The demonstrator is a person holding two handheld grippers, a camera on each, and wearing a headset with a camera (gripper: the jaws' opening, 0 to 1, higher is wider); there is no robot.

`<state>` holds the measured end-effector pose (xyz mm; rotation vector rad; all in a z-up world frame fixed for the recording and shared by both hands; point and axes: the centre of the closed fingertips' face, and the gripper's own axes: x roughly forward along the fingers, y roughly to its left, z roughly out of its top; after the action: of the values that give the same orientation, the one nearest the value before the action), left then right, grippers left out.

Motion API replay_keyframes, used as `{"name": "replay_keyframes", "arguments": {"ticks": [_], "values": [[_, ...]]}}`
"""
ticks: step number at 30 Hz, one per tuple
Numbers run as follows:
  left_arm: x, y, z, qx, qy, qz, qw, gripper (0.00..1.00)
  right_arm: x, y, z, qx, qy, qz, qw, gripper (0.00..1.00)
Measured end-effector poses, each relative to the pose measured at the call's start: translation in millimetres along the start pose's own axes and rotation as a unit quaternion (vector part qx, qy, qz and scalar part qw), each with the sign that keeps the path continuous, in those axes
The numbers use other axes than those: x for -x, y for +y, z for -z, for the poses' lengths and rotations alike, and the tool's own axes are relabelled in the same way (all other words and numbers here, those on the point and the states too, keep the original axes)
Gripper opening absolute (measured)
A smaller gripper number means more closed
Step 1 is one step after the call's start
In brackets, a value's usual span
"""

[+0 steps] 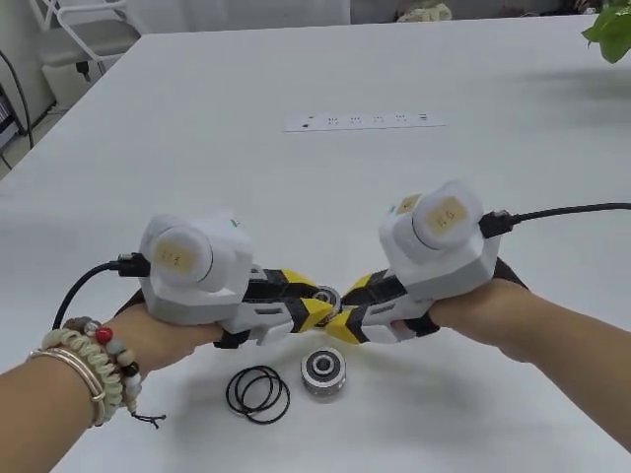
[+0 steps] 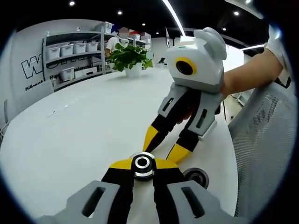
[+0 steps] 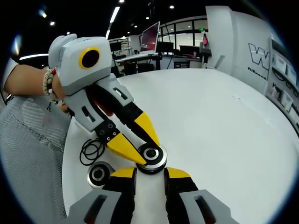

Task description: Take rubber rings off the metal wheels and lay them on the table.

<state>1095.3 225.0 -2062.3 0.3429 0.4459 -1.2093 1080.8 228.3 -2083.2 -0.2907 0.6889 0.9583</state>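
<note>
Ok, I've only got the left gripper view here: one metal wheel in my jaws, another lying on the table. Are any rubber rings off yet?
Observer: Yes. The head view shows black rubber rings lying overlapped on the table.
Operator: Where exactly?
Observer: On the person's left of the loose metal wheel, with a narrow gap between them, not touching it.

A white socket strip (image 1: 363, 121) is seen lying flat. Beyond it to the right a leafy potted plant (image 1: 613, 30) is glimpsed; beyond it to the left, a white tubular frame (image 1: 84, 25) is seen.
</note>
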Motion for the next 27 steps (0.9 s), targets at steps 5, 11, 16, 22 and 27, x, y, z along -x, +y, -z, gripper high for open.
{"name": "replay_keyframes", "arguments": {"ticks": [5, 11, 16, 22, 27], "values": [[0.1, -0.5, 0.0, -0.001, 0.000, -0.001, 1.0000, 0.10, -0.4, -0.1, 0.6, -0.001, 0.000, -0.001, 1.0000, 0.19], [0.9, -0.7, 0.2, -0.001, 0.001, 0.000, 1.0000, 0.09, -1.1, 0.2, 0.7, 0.002, 0.001, -0.003, 1.0000, 0.18], [2.3, -0.2, 0.8, -0.005, 0.004, 0.000, 1.0000, 0.08, -0.2, 0.9, 1.7, 0.002, 0.001, -0.010, 0.9999, 0.16], [2.6, -0.3, 1.1, -0.004, 0.004, 0.000, 1.0000, 0.08, 3.8, -2.6, 1.5, 0.005, -0.003, -0.009, 0.9999, 0.05], [3.2, -0.9, 1.4, -0.004, 0.005, 0.000, 1.0000, 0.08, 3.5, -4.6, 1.5, 0.010, -0.003, -0.002, 0.9999, 0.00]]}}
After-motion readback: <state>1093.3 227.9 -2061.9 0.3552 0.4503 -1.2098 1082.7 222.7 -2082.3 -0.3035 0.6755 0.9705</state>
